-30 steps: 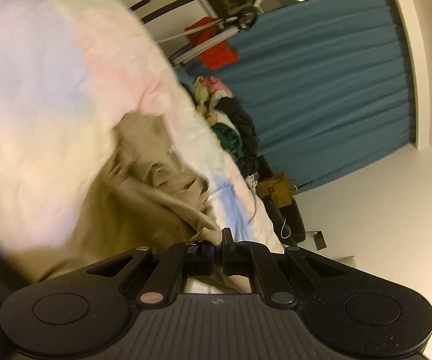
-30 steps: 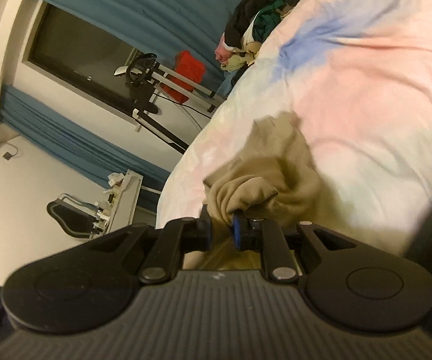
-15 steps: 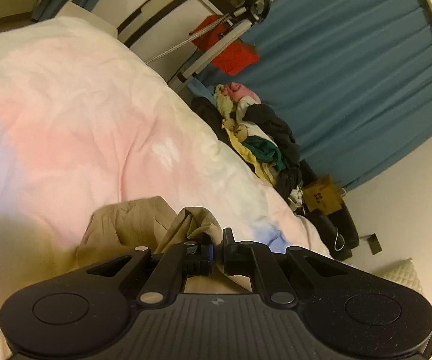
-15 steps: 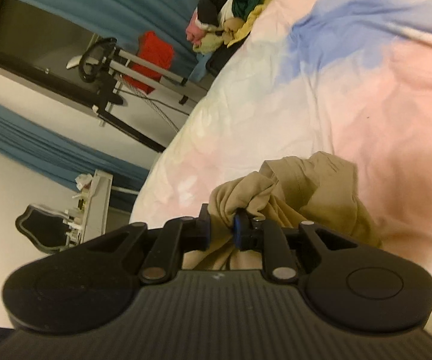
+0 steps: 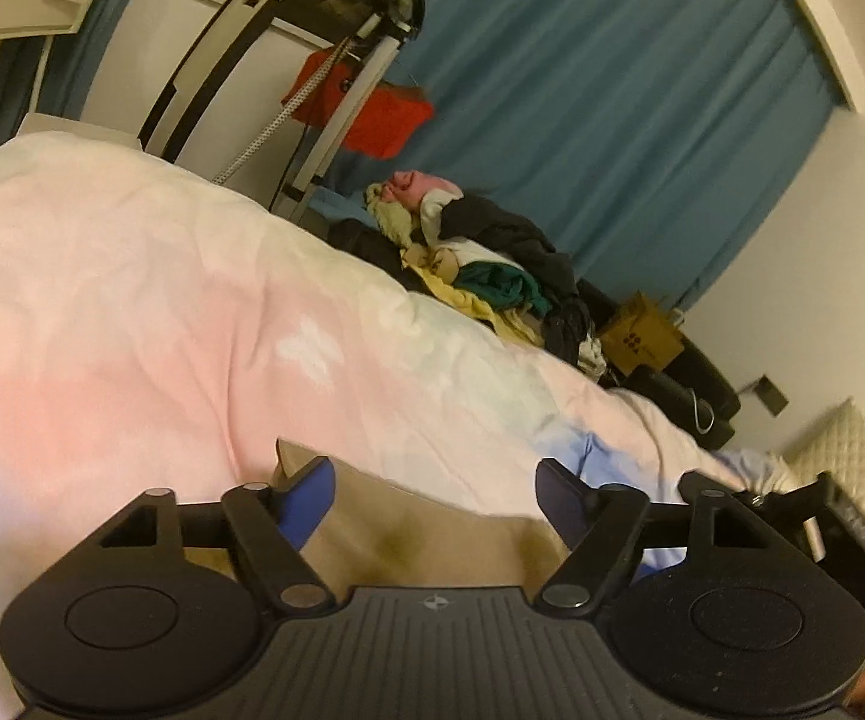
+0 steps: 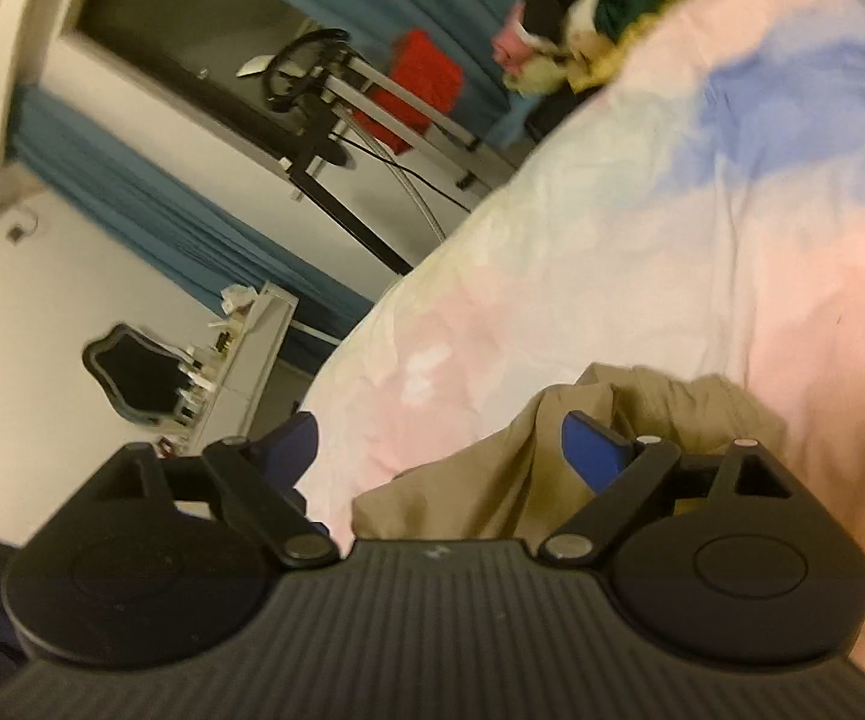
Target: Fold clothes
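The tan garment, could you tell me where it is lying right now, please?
The tan garment lies bunched on the pastel duvet, low in both wrist views, just ahead of each open hand-held gripper, left and right.

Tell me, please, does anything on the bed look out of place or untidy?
Yes: the tan garment lies crumpled on the pastel duvet, not flat or folded, and a heap of mixed clothes sits at the far edge.

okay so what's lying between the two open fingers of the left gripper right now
The tan garment lies flat on the pastel duvet between the left gripper's spread fingers, not pinched. The left wrist view shows it.
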A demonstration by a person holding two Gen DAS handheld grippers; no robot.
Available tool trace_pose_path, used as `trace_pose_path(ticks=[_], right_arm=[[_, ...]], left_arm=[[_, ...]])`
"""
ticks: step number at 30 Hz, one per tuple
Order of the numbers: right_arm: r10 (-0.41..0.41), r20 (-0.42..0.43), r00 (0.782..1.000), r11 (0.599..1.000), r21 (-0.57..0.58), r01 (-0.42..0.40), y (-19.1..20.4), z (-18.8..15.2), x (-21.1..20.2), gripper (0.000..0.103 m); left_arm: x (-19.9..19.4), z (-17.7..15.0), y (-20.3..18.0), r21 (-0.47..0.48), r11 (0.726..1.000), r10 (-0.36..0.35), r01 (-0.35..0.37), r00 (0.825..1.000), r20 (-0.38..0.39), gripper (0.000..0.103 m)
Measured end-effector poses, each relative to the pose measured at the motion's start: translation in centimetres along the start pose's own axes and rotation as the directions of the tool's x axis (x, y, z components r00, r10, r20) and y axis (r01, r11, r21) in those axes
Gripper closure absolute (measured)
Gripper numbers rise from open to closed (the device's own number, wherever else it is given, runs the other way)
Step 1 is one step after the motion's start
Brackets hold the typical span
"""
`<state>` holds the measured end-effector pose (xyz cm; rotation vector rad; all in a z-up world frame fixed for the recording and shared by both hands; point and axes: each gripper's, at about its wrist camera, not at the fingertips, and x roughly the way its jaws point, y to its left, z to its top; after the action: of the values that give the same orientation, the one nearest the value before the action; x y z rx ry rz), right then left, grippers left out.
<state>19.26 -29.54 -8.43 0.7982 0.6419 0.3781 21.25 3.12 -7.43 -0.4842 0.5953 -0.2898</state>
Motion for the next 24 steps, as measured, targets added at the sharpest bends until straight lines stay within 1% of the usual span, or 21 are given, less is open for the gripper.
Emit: trace_pose_path(ticks=[1, 2, 3, 4, 6, 7, 8, 12, 14, 15, 17, 18, 20, 24], right_arm=[[-0.03, 0.002, 1.0, 0.999, -0.042, 0.03, 0.6, -0.3, -0.3, 0.029], [-0.059, -0.002, 0.998, 0.995, -0.081, 0.059, 1.1, -0.7, -0.5, 0.039], [-0.09, -0.003, 0.996, 0.987, -0.134, 0.088, 1.7, -1.2, -0.5, 0.055], [-0.12, -0.002, 0.993, 0.975, -0.189, 0.117, 2.2, -1.7, -0.6, 0.069], [-0.195, 0.0, 0.981, 0.932, -0.311, 0.185, 3.1, -2.8, 0.3, 0.078], [-0.225, 0.005, 0.974, 0.913, -0.348, 0.213, 3.1, -3.3, 0.9, 0.079], [-0.247, -0.006, 0.969, 0.904, -0.362, 0.229, 2.8, -3.5, 1.7, 0.079], [-0.333, -0.049, 0.941, 0.873, -0.394, 0.289, 1.4, -4.2, 5.4, 0.083], [-0.339, -0.043, 0.94, 0.87, -0.395, 0.296, 1.1, -4.4, 5.9, 0.083], [-0.341, -0.039, 0.939, 0.868, -0.395, 0.299, 1.0, -4.5, 6.1, 0.083], [-0.334, -0.028, 0.942, 0.869, -0.396, 0.296, 1.5, -4.7, 5.3, 0.082], [-0.331, -0.019, 0.944, 0.864, -0.408, 0.294, 1.9, -4.9, 4.5, 0.08], [-0.328, -0.008, 0.945, 0.853, -0.432, 0.292, 2.6, -5.4, 3.0, 0.079], [-0.304, 0.01, 0.953, 0.842, -0.466, 0.273, 4.3, -7.0, -0.9, 0.079]], left_arm=[[0.0, -0.3, -0.2, 0.012, 1.0, 0.008, -0.008, 1.0, -0.009, 0.027], [-0.2, -0.5, -0.4, 0.03, 0.999, 0.018, -0.018, 1.0, -0.014, 0.027], [-0.3, -0.9, -0.7, 0.058, 0.998, 0.033, -0.032, 0.999, -0.016, 0.027], [-0.5, -1.3, -1.1, 0.098, 0.994, 0.054, -0.052, 0.998, -0.015, 0.026], [0.0, -2.1, -1.7, 0.165, 0.98, 0.116, -0.111, 0.993, -0.021, 0.025], [0.4, -2.5, -2.0, 0.196, 0.97, 0.15, -0.142, 0.988, -0.024, 0.025], [0.9, -2.9, -1.9, 0.213, 0.963, 0.175, -0.164, 0.984, -0.03, 0.025], [3.3, -4.2, -0.8, 0.229, 0.949, 0.24, -0.218, 0.968, -0.072, 0.027], [4.2, -4.7, -0.4, 0.239, 0.941, 0.266, -0.24, 0.96, -0.084, 0.027], [4.2, -4.7, -0.5, 0.245, 0.938, 0.27, -0.244, 0.96, -0.077, 0.027], [3.6, -4.8, -0.9, 0.255, 0.935, 0.27, -0.245, 0.96, -0.068, 0.028], [3.0, -4.9, -1.1, 0.256, 0.936, 0.265, -0.241, 0.962, -0.064, 0.028], [1.6, -5.2, -1.7, 0.253, 0.941, 0.25, -0.227, 0.966, -0.061, 0.028], [-1.4, -6.8, -3.4, 0.257, 0.944, 0.234, -0.208, 0.969, -0.075, 0.028]])
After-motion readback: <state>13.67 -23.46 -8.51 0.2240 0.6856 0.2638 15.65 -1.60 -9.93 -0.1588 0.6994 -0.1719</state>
